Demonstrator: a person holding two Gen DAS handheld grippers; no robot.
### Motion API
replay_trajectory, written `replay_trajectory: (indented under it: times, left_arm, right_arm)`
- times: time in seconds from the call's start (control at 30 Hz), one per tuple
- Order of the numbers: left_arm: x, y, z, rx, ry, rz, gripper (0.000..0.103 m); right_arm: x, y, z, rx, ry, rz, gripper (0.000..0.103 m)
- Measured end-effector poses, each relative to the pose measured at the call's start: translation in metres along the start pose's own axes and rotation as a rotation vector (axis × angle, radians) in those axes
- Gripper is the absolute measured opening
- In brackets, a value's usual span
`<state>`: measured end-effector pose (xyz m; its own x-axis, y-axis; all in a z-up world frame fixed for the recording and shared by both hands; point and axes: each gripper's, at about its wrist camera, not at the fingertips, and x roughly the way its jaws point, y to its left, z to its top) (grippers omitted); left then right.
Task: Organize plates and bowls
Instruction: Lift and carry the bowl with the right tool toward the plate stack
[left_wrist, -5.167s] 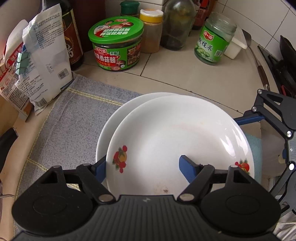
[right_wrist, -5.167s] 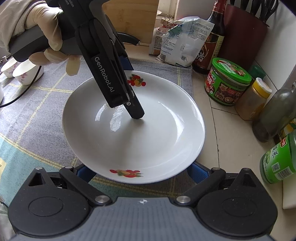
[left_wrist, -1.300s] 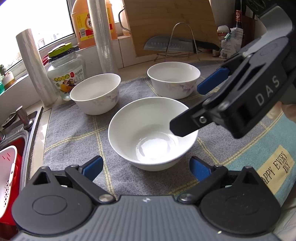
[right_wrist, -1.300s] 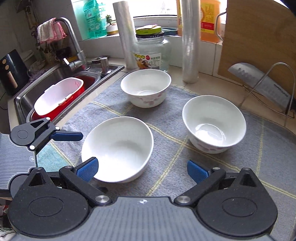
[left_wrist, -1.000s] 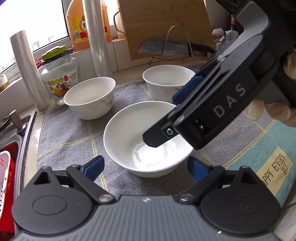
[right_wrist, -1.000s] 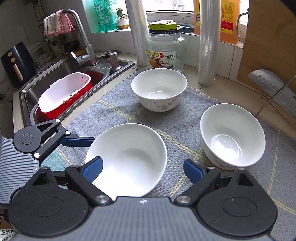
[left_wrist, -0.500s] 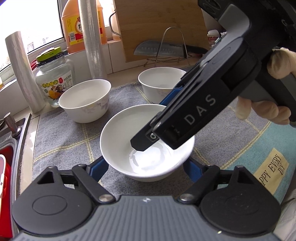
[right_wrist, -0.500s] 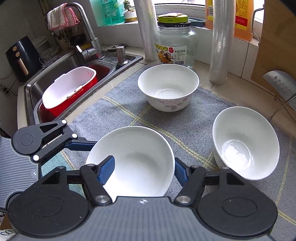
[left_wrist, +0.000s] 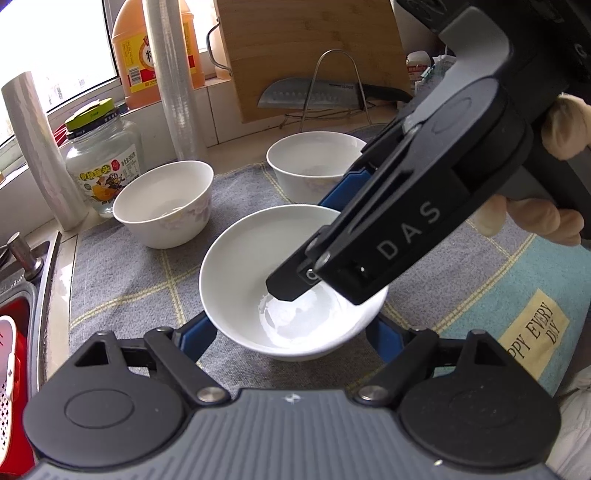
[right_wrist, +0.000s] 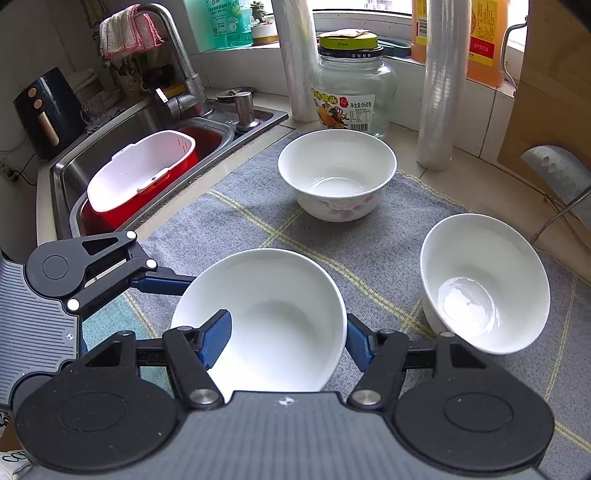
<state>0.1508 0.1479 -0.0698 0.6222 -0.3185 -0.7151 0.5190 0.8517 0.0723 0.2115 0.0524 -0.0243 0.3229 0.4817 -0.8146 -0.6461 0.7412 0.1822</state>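
Three white bowls stand on a grey checked mat (left_wrist: 122, 280). My left gripper (left_wrist: 290, 334) is shut on the nearest bowl (left_wrist: 243, 273), its blue pads against the outer wall on both sides. In the right wrist view one blue finger (right_wrist: 162, 283) of it touches that bowl (right_wrist: 280, 306) at the left rim. My right gripper (right_wrist: 286, 339) straddles the same bowl's wall, one finger (left_wrist: 286, 290) inside and the other outside. Its jaws are closing and the inner pad stands off the wall. A floral bowl (right_wrist: 338, 173) and a plain bowl (right_wrist: 484, 280) sit behind.
A steel sink (right_wrist: 74, 173) with a red basin (right_wrist: 140, 177) lies left of the mat. A glass jar (right_wrist: 354, 92), two film rolls, an oil jug, a cutting board (left_wrist: 306, 48) and a knife (left_wrist: 314, 96) on a wire stand line the back. A gloved hand (left_wrist: 535, 218) holds the right gripper.
Both grippers have narrowed around the near bowl. The right gripper came down over it and put one finger inside. The left pads now touch the bowl's sides.
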Motion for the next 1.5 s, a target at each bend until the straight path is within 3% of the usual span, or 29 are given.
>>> replay_trajectory:
  times: [0.43, 0.93, 1.5]
  left_arm:
    - [-0.006, -0.038, 0.02, 0.081, -0.017, -0.091, 0.087]
    - [0.023, -0.095, 0.051, 0.199, -0.038, -0.229, 0.087]
    - [0.064, -0.13, 0.072, 0.217, -0.026, -0.283, 0.087]
  right_arm:
    - [-0.047, -0.013, -0.032, 0.062, -0.044, -0.078, 0.071]
    - [-0.091, -0.059, -0.085, 0.205, -0.069, -0.212, 0.071]
    - [-0.095, -0.109, -0.113, 0.289, -0.058, -0.276, 0.071]
